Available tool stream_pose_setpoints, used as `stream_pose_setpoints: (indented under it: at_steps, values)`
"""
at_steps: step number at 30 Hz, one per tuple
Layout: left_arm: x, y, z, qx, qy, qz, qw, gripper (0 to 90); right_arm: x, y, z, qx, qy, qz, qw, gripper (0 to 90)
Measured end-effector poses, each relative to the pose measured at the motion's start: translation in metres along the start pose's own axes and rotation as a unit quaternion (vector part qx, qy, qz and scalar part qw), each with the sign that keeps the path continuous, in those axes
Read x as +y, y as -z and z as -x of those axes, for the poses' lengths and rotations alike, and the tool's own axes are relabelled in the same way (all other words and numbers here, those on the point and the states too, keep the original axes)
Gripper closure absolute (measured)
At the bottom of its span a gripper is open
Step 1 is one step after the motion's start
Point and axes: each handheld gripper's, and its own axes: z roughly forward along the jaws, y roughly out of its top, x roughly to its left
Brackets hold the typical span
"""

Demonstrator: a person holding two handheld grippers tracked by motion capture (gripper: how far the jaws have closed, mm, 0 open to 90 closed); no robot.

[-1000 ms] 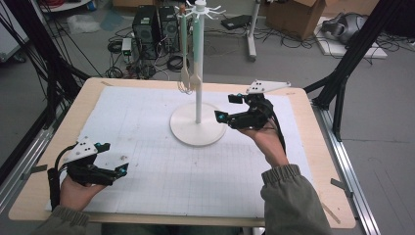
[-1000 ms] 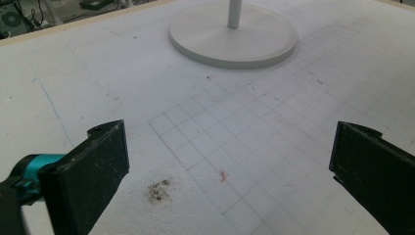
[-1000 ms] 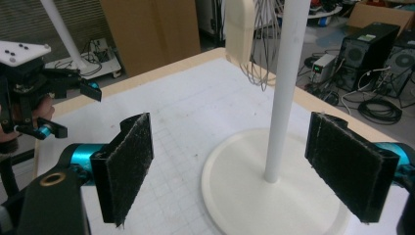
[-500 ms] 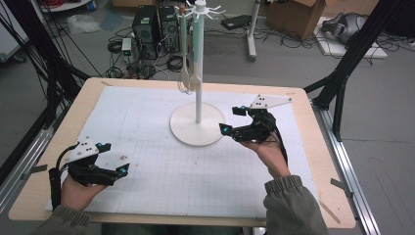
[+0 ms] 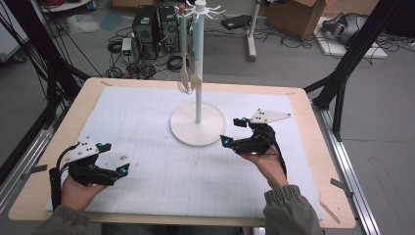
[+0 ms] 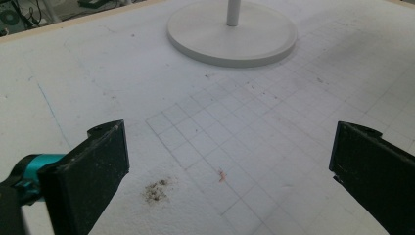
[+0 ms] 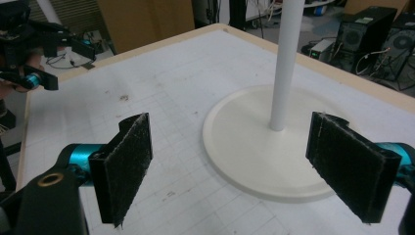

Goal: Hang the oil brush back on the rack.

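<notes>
The right claw [image 5: 233, 132] stands wide open and empty, just beside the utensil stand's round white base [image 5: 198, 129], which lies ahead between its jaws. The stand's smooth pole [image 5: 198, 73] rises vertically; two pale utensils [image 5: 188, 81] hang near its top. The left claw [image 5: 111, 157], also open and empty, rests well apart on the gridded desk mat [image 5: 161, 161].

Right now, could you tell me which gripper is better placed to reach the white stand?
The right gripper: it sits open beside the stand's round base, while the left gripper lies near the table's front-left corner.
</notes>
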Motion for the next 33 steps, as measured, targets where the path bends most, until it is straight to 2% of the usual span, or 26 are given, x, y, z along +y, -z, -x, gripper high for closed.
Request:
stream_pose_setpoints:
  at_steps: [4, 6, 10, 15, 33]
  values:
    - [0.0, 0.0, 0.0, -0.001, 0.0, 0.001, 1.0, 1.7, -0.007, 0.001, -0.002, -0.008, -0.001, -0.009, 0.9999, 14.8]
    - [0.0, 0.0, 0.0, 0.0, 0.0, 0.001, 1.0, 1.7, -0.01, 0.002, -0.004, -0.014, 0.004, -0.003, 0.9999, 14.8]
    - [-0.001, 0.0, -0.001, -0.001, 0.001, -0.001, 1.0, 1.7, -0.018, 0.005, -0.007, -0.023, 0.01, -0.009, 0.9996, 14.7]
    - [-0.001, -0.001, 0.0, -0.001, 0.001, -0.001, 1.0, 1.7, -0.03, 0.01, -0.011, -0.034, 0.008, -0.007, 0.9994, 14.5]
    - [-0.002, -0.001, -0.002, -0.002, 0.003, -0.001, 1.0, 1.7, -0.069, 0.019, -0.021, -0.049, 0.002, -0.008, 0.9987, 14.4]
